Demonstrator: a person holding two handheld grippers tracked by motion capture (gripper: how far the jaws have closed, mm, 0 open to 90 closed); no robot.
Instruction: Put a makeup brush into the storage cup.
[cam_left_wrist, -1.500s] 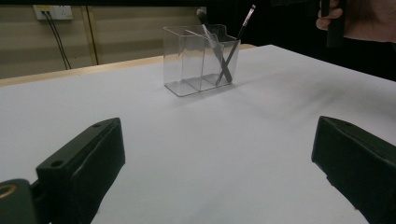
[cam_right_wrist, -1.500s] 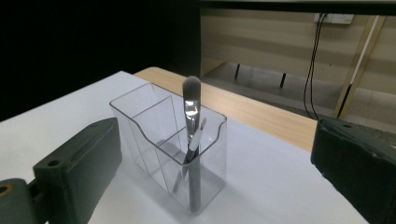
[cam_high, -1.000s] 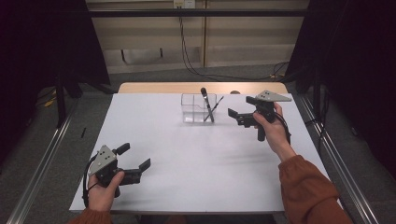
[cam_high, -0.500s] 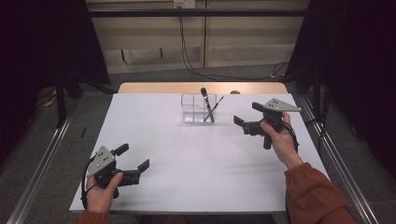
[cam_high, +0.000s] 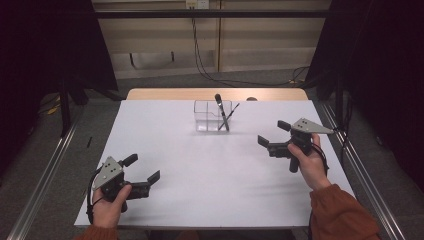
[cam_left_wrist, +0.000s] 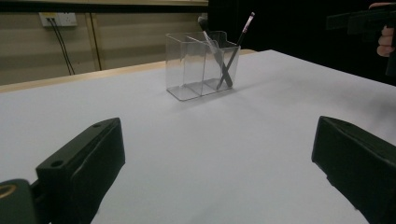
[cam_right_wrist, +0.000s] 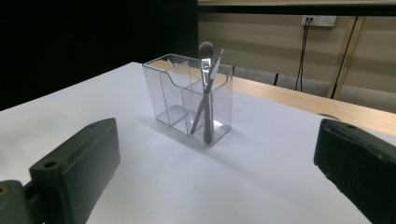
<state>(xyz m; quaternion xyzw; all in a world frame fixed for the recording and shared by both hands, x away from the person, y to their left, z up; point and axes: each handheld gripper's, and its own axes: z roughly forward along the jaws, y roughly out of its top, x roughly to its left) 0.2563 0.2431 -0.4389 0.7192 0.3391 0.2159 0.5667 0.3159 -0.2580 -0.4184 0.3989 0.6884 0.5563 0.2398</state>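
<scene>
Jaws spread wide and gripping nothing, the right gripper (cam_high: 272, 137) is pointing at a clear acrylic organizer (cam_right_wrist: 188, 97) standing well ahead of its jaws on the white table (cam_high: 210, 170), a makeup brush (cam_right_wrist: 206, 84) and a slim pencil (cam_left_wrist: 236, 51) crossing in one end compartment. The left gripper (cam_high: 142, 170), jaws equally parted, is hovering far short of the organizer. Any hurried reach is likely to tip the light organizer or snag the leaning handles. Both hands are holding their grippers low, roughly level, wrists straight.
</scene>
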